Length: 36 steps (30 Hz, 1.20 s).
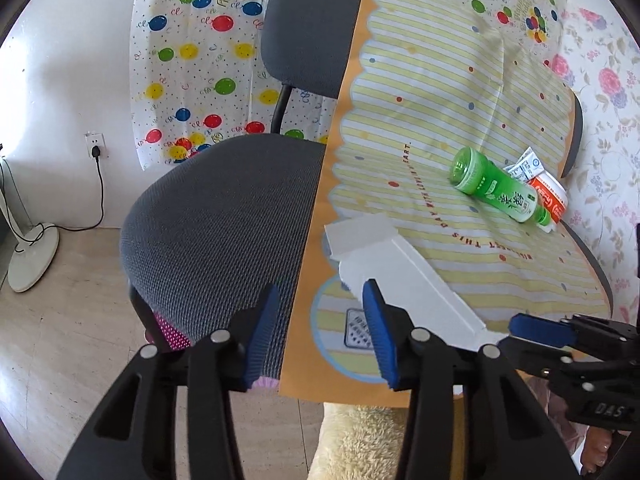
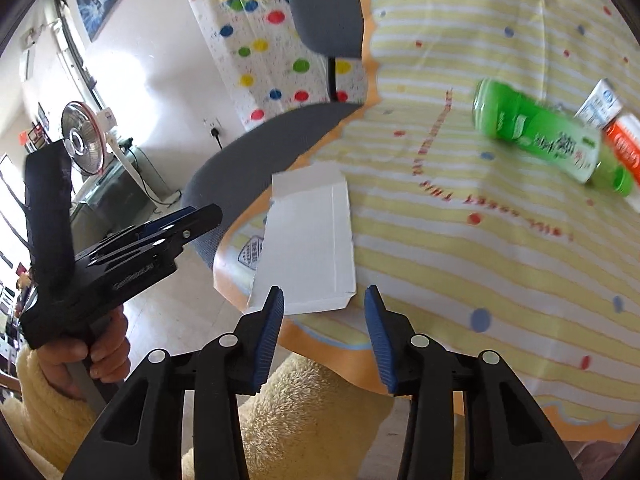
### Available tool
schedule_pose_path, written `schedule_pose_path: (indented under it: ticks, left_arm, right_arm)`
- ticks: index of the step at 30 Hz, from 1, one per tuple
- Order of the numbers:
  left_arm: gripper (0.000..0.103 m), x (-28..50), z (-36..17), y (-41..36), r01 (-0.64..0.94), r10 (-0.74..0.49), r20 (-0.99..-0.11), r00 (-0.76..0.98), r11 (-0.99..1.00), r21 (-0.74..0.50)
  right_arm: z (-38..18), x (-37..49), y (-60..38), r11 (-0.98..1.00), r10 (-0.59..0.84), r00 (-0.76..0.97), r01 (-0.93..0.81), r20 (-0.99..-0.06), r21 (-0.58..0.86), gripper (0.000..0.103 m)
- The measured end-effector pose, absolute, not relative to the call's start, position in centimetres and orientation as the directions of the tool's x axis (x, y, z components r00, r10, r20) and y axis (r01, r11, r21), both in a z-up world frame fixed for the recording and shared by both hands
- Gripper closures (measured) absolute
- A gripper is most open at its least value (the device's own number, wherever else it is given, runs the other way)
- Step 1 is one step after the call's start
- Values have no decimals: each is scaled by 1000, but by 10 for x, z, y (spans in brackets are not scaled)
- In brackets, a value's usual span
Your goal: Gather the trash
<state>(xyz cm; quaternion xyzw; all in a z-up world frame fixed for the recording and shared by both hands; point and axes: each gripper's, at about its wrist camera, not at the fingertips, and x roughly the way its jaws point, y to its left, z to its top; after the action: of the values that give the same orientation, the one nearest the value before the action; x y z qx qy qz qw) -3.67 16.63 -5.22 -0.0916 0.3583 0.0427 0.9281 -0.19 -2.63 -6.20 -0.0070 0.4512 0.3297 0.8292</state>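
Note:
A flattened white cardboard box (image 1: 404,276) (image 2: 312,248) lies at the near edge of a table covered with a yellow striped cloth (image 1: 420,100) (image 2: 460,260). A green bottle (image 1: 496,186) (image 2: 540,136) lies on its side farther back, next to an orange and white packet (image 1: 550,196) (image 2: 624,144) and a small white carton (image 1: 526,166) (image 2: 600,104). My left gripper (image 1: 320,320) is open and empty, just left of the box's near end. My right gripper (image 2: 324,320) is open and empty, right in front of the box's near edge; it also shows in the left wrist view (image 1: 540,330).
A grey office chair (image 1: 224,216) (image 2: 256,148) stands against the table's left side. A balloon-print sheet (image 1: 200,60) hangs behind. A standing fan (image 2: 86,140) is at the left; its base (image 1: 32,256) rests on the floor. A plush yellow sleeve (image 2: 300,412) sits below.

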Motion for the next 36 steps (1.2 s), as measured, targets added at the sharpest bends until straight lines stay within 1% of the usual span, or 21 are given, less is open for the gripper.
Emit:
schedule_pose_path:
  ticks: [3, 8, 9, 11, 12, 13, 14, 18, 24, 26, 28, 31, 32, 36]
  left_arm:
    - [60, -37, -56, 168, -138, 12, -677, 735, 981, -133]
    - [60, -35, -58, 167, -116, -8, -683, 730, 984, -136]
    - [60, -33, -60, 164, -105, -17, -687, 726, 985, -135]
    - [60, -30, -65, 157, -94, -19, -695, 718, 988, -124]
    - [60, -29, -67, 155, -89, -22, -698, 715, 989, -122]
    - [60, -28, -69, 152, -85, -26, -702, 711, 989, -123]
    - [60, -27, -70, 151, -86, -27, -704, 709, 988, -124]
    - [60, -29, -65, 150, -66, -50, -689, 723, 988, -141]
    - [58, -23, -55, 138, 42, -175, -651, 738, 976, -215]
    - [53, -14, -52, 128, 108, -245, -632, 735, 963, -248]
    - [52, -3, -53, 119, 134, -273, -628, 729, 956, -260]
    - [48, 14, -54, 106, 185, -352, -617, 704, 929, -320]
    - [48, 19, -53, 99, 204, -371, -614, 697, 923, -325]
    - [48, 33, -50, 61, 314, -424, -614, 665, 905, -286]
  right_arm:
    - [-71, -1, -25, 789, 533, 352, -536, -770, 301, 60]
    - [-74, 0, -25, 789, 543, 334, -517, -770, 332, 61]
    - [-75, 1, -24, 786, 548, 330, -517, -769, 338, 66]
    - [-76, 3, -21, 785, 555, 321, -507, -768, 356, 80]
    - [-77, 4, -21, 785, 557, 319, -503, -767, 362, 85]
    - [-76, 4, -22, 789, 555, 326, -499, -766, 359, 93]
    - [-76, 4, -22, 791, 554, 332, -497, -764, 357, 96]
    - [-64, 7, -35, 825, 513, 417, -480, -750, 298, 98]
    - [-44, 18, -77, 877, 438, 536, -431, -722, 212, 99]
    - [-40, 20, -93, 891, 415, 562, -410, -715, 195, 99]
    - [-38, 20, -107, 903, 392, 584, -393, -711, 175, 100]
    - [-34, 20, -132, 922, 346, 624, -364, -701, 132, 101]
    - [-33, 19, -138, 926, 337, 633, -357, -697, 123, 101]
    - [-33, 22, -167, 942, 301, 664, -317, -684, 107, 101]
